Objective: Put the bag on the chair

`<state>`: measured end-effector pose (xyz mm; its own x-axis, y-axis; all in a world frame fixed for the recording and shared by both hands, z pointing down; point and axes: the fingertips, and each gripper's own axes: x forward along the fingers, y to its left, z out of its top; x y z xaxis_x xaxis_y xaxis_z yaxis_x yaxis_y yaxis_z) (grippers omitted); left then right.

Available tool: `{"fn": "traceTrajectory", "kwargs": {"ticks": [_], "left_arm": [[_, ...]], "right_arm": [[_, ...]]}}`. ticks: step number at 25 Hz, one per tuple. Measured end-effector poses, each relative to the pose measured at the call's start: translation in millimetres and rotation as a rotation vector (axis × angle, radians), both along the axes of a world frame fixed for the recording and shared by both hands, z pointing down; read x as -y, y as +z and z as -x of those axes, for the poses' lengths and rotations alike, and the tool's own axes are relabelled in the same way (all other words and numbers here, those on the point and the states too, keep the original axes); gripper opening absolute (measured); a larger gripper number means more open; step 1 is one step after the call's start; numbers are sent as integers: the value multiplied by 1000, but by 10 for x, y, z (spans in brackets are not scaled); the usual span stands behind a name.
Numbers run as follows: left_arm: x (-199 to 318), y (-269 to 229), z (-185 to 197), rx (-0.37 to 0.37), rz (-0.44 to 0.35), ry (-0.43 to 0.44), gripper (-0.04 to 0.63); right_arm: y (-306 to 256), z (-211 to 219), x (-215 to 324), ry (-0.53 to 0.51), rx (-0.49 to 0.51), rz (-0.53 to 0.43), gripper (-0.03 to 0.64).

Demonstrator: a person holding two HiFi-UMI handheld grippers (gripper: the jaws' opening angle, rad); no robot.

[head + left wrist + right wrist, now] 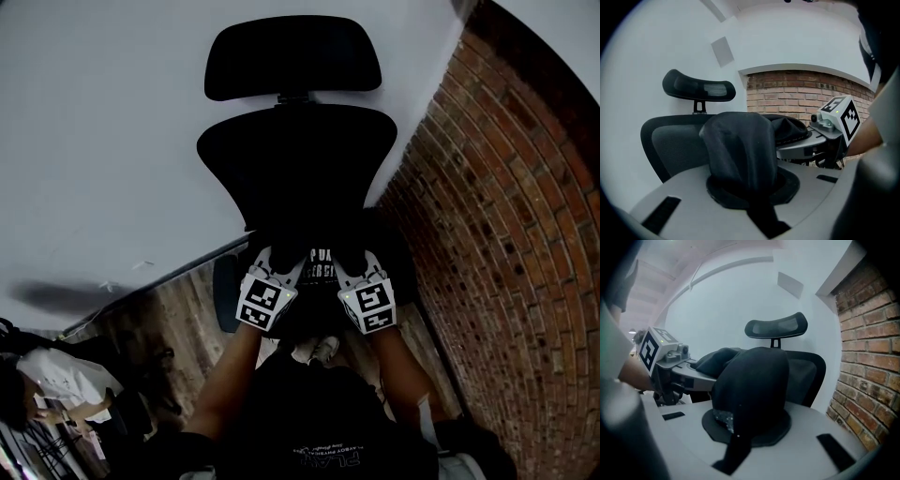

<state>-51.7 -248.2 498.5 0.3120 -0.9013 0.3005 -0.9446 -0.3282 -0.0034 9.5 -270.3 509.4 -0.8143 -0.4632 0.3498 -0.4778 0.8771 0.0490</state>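
- Your two forearms (228,375) are reaching forward from the bottom of the head view, and each hand is carrying one gripper.
- You are working with two grippers, the left gripper (275,264) and the right gripper (353,264). They are sitting side by side, near each other, and each is wearing one marker cube (265,300).
- One black bag (317,265) with white print is hanging between them, and each gripper is gathering in one end of its top edge.
- Your left gripper's jaws are pinching a fold of the bag's cloth (740,154), which is bulging up in a hump just ahead of them in the left gripper view.
- Your right gripper's jaws are pressing almost together on another fold (754,390), which is humping up the same way in the right gripper view.
- One black chair (295,164) is facing you, showing one headrest (292,56) above one backrest (309,141).
- You are holding the bag just in front of the lower edge of that backrest, over the seat area. No view is showing whether it is touching the seat.
- One brick wall (497,234) is running along your right, one white wall (94,141) is standing behind the chair, and a wooden floor (178,309) is showing at the lower left.
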Motion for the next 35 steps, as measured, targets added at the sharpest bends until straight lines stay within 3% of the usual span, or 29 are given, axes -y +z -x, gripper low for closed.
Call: {"fn": "traceTrajectory", "kwargs": {"ticks": [19, 35], "left_arm": [[230, 754, 447, -92, 126, 14, 61], [518, 1506, 559, -52, 189, 62, 64]], "right_arm": [[725, 460, 191, -26, -113, 88, 37], [1456, 590, 508, -51, -161, 132, 38]]}}
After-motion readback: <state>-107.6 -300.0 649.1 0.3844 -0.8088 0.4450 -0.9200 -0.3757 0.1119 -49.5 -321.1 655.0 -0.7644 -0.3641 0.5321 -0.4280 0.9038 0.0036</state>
